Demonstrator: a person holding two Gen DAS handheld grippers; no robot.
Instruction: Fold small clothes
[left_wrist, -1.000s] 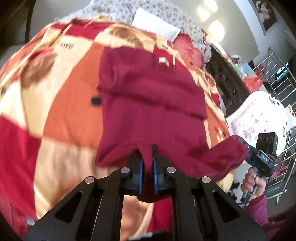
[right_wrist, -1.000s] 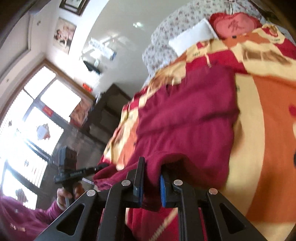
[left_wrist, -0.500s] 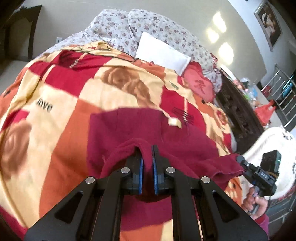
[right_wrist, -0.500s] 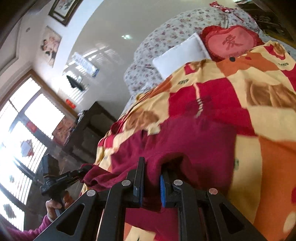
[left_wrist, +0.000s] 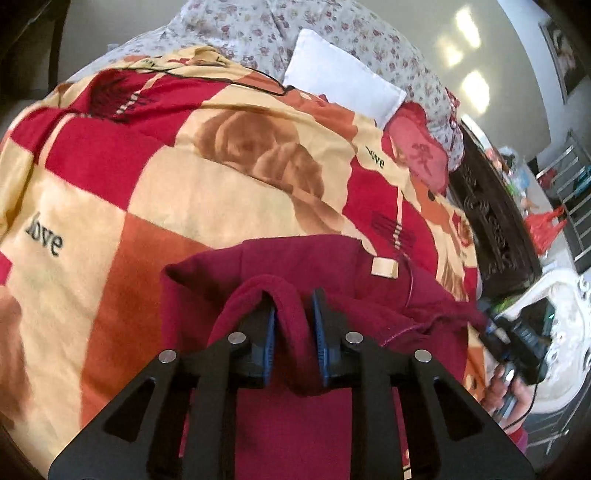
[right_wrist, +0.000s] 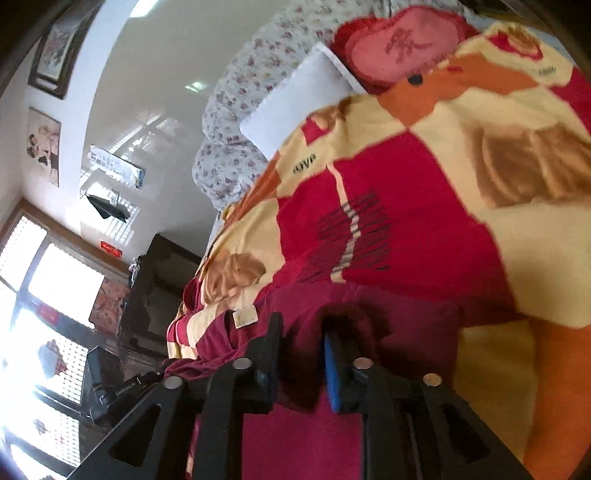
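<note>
A dark red garment (left_wrist: 295, 266) lies on the patterned blanket (left_wrist: 155, 192), folded over on itself, with a beige label (left_wrist: 384, 266) on top. My left gripper (left_wrist: 294, 332) stands slightly parted, a fold of the garment's edge still hanging between its blue pads. My right gripper (right_wrist: 303, 350) is also parted around a hem of the same garment (right_wrist: 399, 321), near the label (right_wrist: 245, 316). Each view shows the other gripper low at the bed's side, the right one (left_wrist: 517, 339) and the left one (right_wrist: 110, 387).
A white pillow (left_wrist: 343, 92), a red heart cushion (left_wrist: 421, 151) and a floral quilt (left_wrist: 295, 33) lie at the bed's head. A dark carved cabinet (left_wrist: 491, 236) stands beside the bed. A bright window (right_wrist: 40, 317) is at the left of the right wrist view.
Both grippers carried the garment's near edge forward over its far part, folding it in half. Their jaws have widened from tightly shut to slightly parted.
</note>
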